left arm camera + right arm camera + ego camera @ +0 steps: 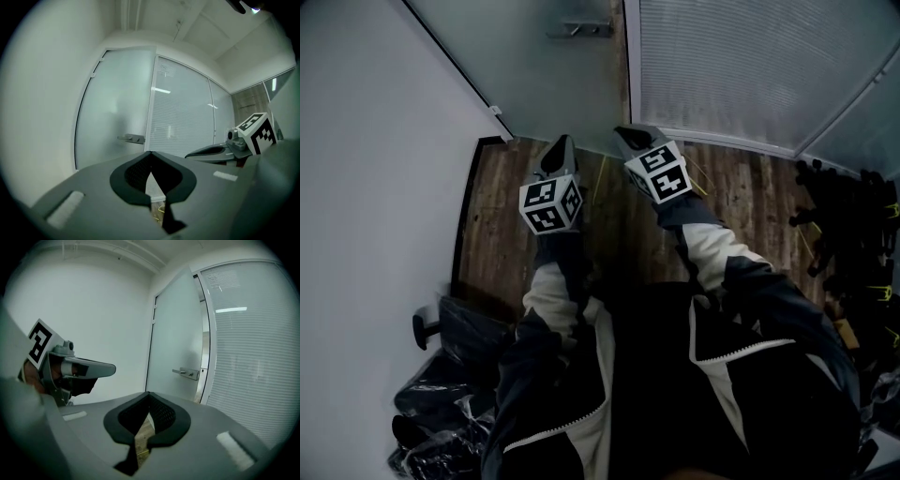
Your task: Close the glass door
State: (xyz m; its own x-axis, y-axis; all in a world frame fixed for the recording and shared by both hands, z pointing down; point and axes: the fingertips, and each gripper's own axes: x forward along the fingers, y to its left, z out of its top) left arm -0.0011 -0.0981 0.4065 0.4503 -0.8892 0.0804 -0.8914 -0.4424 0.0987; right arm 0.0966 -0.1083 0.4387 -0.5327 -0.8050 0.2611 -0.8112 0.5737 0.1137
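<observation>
The frosted glass door (pixel 544 66) stands ahead of me, hinged at the white wall, with a metal lever handle (pixel 579 29) near its free edge. In the right gripper view the door (pixel 180 343) is slightly ajar, with a narrow gap beside the handle (pixel 186 373). My left gripper (pixel 561 150) and right gripper (pixel 628 136) are held side by side over the floor. Both point at the door and are a short way from it, touching nothing. Each gripper's jaws meet at the tips with nothing between them, the left (pixel 150 152) and the right (pixel 148 393).
A white wall (pixel 375 187) runs along the left. A glass panel with blinds (pixel 750 66) fills the right of the doorway. Black bags (pixel 441 375) lie at the lower left and dark gear (pixel 853 234) at the right. The floor (pixel 741 197) is wood plank.
</observation>
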